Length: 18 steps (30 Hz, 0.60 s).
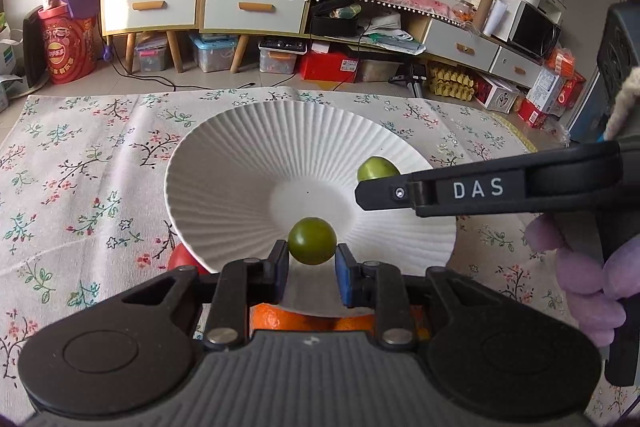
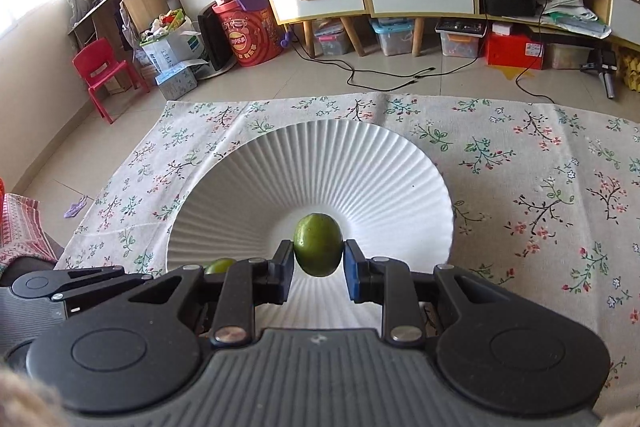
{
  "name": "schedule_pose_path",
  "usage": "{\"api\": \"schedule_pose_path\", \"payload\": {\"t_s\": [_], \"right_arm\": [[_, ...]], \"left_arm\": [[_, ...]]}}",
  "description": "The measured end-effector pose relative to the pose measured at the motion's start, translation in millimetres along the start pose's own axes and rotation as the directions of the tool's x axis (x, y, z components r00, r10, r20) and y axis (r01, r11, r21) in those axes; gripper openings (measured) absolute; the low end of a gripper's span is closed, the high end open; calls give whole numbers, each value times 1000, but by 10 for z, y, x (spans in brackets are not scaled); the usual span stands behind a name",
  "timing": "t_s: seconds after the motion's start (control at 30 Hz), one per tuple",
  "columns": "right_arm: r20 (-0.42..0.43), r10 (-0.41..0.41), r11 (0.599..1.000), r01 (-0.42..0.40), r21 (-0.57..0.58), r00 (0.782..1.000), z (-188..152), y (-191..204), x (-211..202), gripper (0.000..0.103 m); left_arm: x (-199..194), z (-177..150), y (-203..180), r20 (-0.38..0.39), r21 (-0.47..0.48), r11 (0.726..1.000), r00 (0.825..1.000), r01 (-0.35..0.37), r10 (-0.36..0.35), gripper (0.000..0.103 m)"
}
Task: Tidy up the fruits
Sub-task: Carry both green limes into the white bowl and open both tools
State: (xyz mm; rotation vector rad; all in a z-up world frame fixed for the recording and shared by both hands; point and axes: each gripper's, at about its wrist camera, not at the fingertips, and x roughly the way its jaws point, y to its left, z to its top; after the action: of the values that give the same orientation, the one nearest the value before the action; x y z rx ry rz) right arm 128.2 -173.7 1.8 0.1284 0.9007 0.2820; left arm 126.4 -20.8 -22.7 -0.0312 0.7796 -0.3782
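Observation:
A white ribbed plate (image 1: 240,167) lies on a flowered cloth (image 1: 80,167). My left gripper (image 1: 312,253) is shut on a round dark-green fruit (image 1: 312,241), held over the plate's near side. From the right, my right gripper (image 1: 362,193) reaches over the plate, with a paler green fruit (image 1: 378,169) showing just behind its tip. In the right wrist view, the right gripper (image 2: 318,253) is shut on an oval green fruit (image 2: 318,245) above the plate (image 2: 320,167). The left gripper's fruit (image 2: 220,265) peeks out at lower left.
A red fruit (image 1: 182,259) lies at the plate's near-left edge, and oranges (image 1: 280,319) show beneath my left gripper. A purple-gloved hand (image 1: 580,279) holds the right gripper. Beyond the cloth are floor cables (image 2: 380,75), a cabinet (image 1: 200,3) and storage boxes.

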Motion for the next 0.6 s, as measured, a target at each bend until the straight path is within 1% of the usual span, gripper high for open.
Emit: {"api": "schedule_pose_path", "payload": {"t_s": [0.2,0.3,0.4,0.6], "right_arm": [[-28,-3,1000,4,17,1000,68,3,177,24],[-40,-8,1000,9,21,999,104,3,252,24],[-53,-6,1000,7,29,999,119,-16,316,24],[-64,-12,999,15,35,998,130,-33,362,24]], "left_arm": [[157,70,6,-18,16,1000,1000,23,-22,17],[216,93,7,-22,35,999,1000,17,-16,18],[255,110,18,-26,35,999,999,20,-19,18],[314,149,0,-37,54,998,999,17,-15,18]]}}
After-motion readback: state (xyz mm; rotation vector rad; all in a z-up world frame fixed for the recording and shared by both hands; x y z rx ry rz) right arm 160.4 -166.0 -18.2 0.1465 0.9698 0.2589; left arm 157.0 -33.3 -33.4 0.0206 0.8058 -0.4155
